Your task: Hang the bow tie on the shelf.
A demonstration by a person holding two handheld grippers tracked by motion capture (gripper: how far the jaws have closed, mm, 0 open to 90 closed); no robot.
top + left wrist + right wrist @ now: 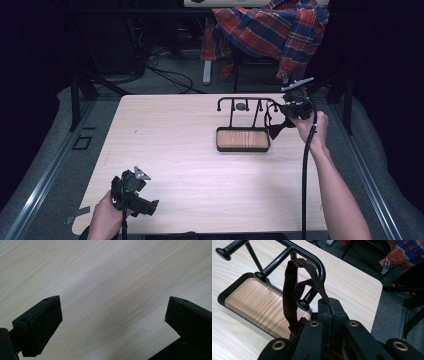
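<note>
While you hold the right gripper (292, 111) at the far right end of the black metal stand (243, 125), the high view puts it just beside the top rail, with a dark strap (274, 126) hanging from it toward the stand's wooden tray (242, 139). Your left gripper (134, 194) sits well apart at the near table edge, so the right hand is plainly the nearer one. The strap reads there only as a thin dark shape.

From the left gripper view, the jaws stand spread wide over bare tabletop (105, 285), nothing between them.

From the right gripper view, the jaws are pressed together on the strap (294, 290), a dark red band. It loops up from the pinch and over the curved end of the rail (312, 258), draping on both sides. Its lower end, with what may be a clasp, is hidden behind the gripper body. Judgement: the next move turns on that loop sitting across the rail.
</note>
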